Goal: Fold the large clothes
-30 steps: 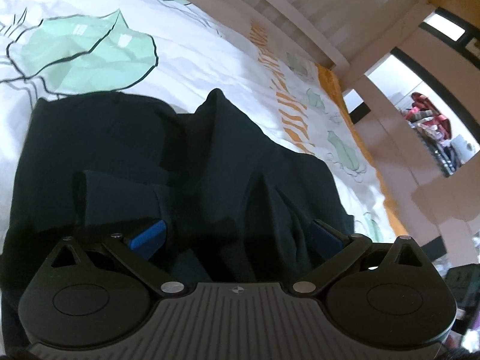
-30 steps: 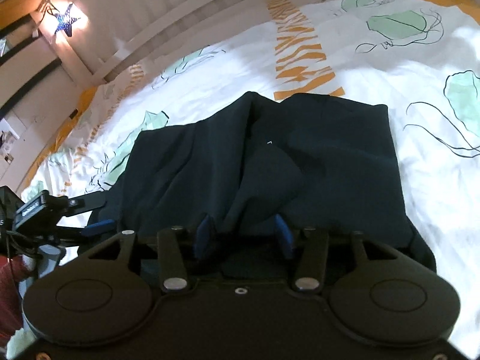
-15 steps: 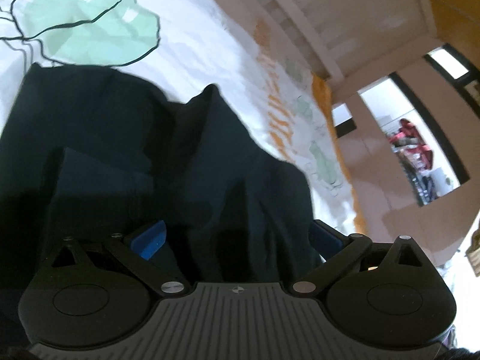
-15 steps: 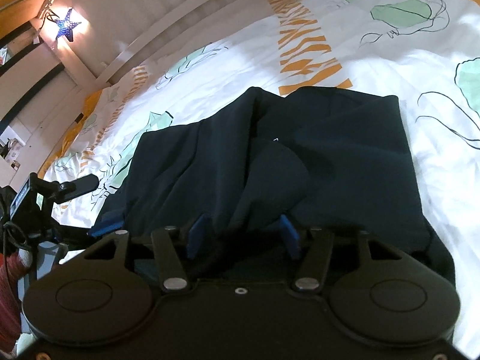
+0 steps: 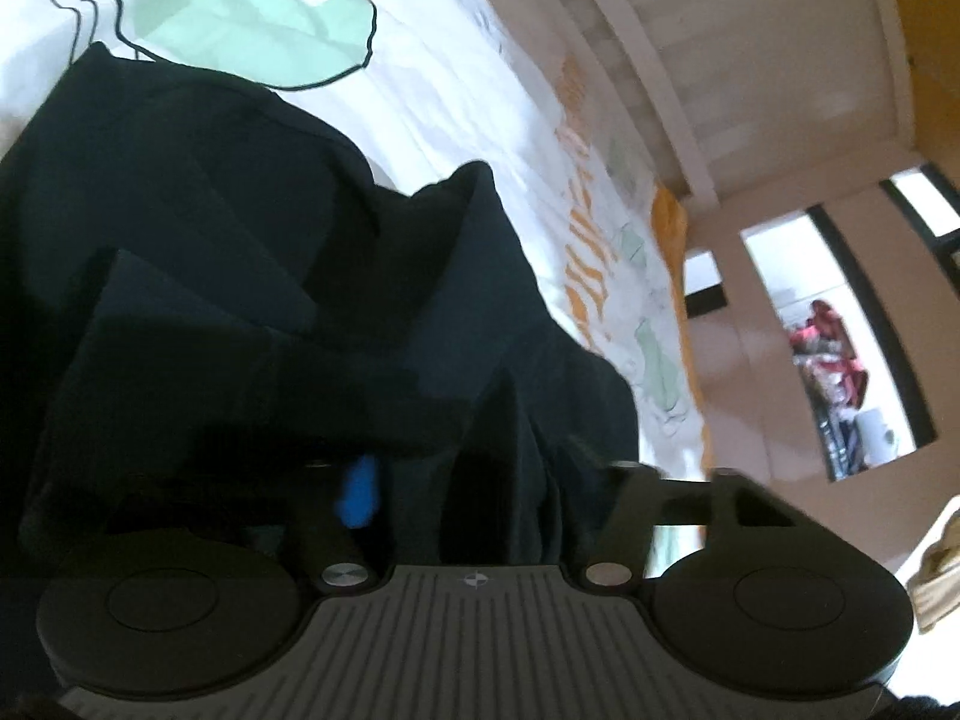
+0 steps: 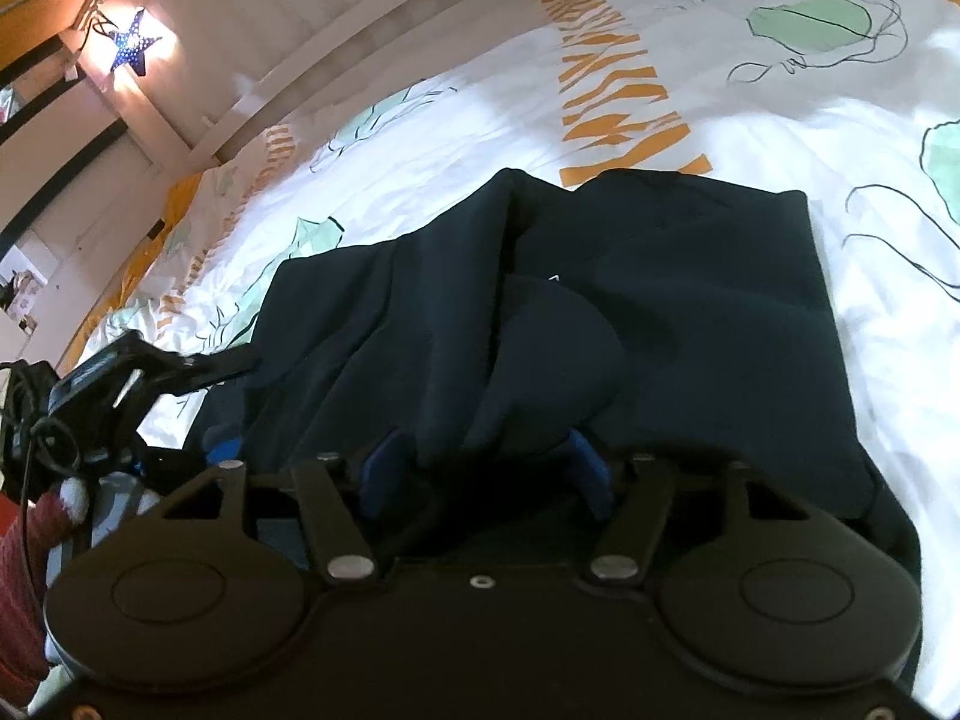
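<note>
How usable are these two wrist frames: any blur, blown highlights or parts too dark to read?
Left wrist view: motion-smeared, the blue fingers streaked, the dark garment near-black in shadow, the bright opening beyond the bed washed out. Right wrist view: sharper, the garment's folds readable, glare around the star lamp, fisheye bending the bed rail.

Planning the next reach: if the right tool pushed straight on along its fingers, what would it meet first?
The dark garment. A raised fold of it already lies bunched between the right tool and its blue pads; the jaws have just been opening. Beyond lies more dark cloth, then the printed bedcover, though depth is unclear.
</note>
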The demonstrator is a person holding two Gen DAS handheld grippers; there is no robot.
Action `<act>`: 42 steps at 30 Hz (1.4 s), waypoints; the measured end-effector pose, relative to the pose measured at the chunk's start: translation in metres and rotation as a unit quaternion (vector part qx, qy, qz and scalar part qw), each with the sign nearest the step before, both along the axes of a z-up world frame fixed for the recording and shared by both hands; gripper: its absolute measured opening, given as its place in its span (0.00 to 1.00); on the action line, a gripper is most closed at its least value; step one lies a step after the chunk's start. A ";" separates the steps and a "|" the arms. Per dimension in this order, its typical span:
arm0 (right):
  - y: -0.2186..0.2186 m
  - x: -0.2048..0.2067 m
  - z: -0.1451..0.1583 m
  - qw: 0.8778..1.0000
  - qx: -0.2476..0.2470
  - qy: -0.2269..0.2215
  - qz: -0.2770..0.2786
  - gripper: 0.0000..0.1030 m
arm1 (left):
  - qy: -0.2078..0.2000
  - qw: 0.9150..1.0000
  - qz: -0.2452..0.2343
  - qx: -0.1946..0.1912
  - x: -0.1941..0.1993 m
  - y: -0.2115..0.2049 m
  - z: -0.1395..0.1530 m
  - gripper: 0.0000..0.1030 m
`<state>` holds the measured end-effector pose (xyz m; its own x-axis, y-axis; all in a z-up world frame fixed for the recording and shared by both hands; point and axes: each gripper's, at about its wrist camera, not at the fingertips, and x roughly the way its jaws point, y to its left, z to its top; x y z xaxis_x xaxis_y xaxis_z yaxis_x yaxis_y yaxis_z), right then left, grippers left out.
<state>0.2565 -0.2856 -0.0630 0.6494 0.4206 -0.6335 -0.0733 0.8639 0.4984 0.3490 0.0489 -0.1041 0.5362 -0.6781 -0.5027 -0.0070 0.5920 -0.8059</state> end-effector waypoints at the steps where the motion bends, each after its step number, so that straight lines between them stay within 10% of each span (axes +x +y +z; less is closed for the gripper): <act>1: 0.002 0.001 0.000 1.000 -0.004 0.000 0.002 0.66 | -0.004 1.000 0.001 -0.003 -0.002 0.002 0.000 0.24; 2: 0.005 0.004 0.001 1.000 -0.010 0.000 0.007 0.64 | -0.007 1.000 0.004 -0.002 -0.004 0.005 0.002 0.10; 7: 0.023 0.019 0.019 0.998 -0.038 -0.026 0.039 0.32 | -0.066 0.998 -0.004 0.013 -0.012 0.007 0.045 0.07; 13: 0.030 0.015 0.052 0.990 0.018 -0.117 0.074 0.32 | -0.132 0.990 -0.033 0.029 -0.039 0.005 0.085 0.07; 20: -0.012 0.010 -0.007 1.000 -0.003 0.015 -0.016 0.39 | -0.081 0.991 -0.044 0.099 -0.060 0.006 0.036 0.07; 25: -0.030 -0.007 -0.007 0.999 0.007 -0.001 -0.041 0.48 | -0.094 0.982 -0.049 0.159 -0.072 0.009 0.027 0.10; 31: -0.016 -0.032 0.016 0.995 -0.061 -0.057 -0.049 0.65 | -0.182 0.952 -0.047 0.243 -0.095 -0.001 0.054 0.74; 38: 0.040 -0.025 0.047 0.982 -0.147 -0.122 0.002 0.76 | -0.225 0.919 -0.062 0.319 -0.087 -0.049 0.067 0.90; 42: 0.067 -0.010 0.026 0.977 -0.189 -0.097 0.032 0.76 | -0.186 0.914 -0.081 0.351 -0.077 -0.064 0.042 0.90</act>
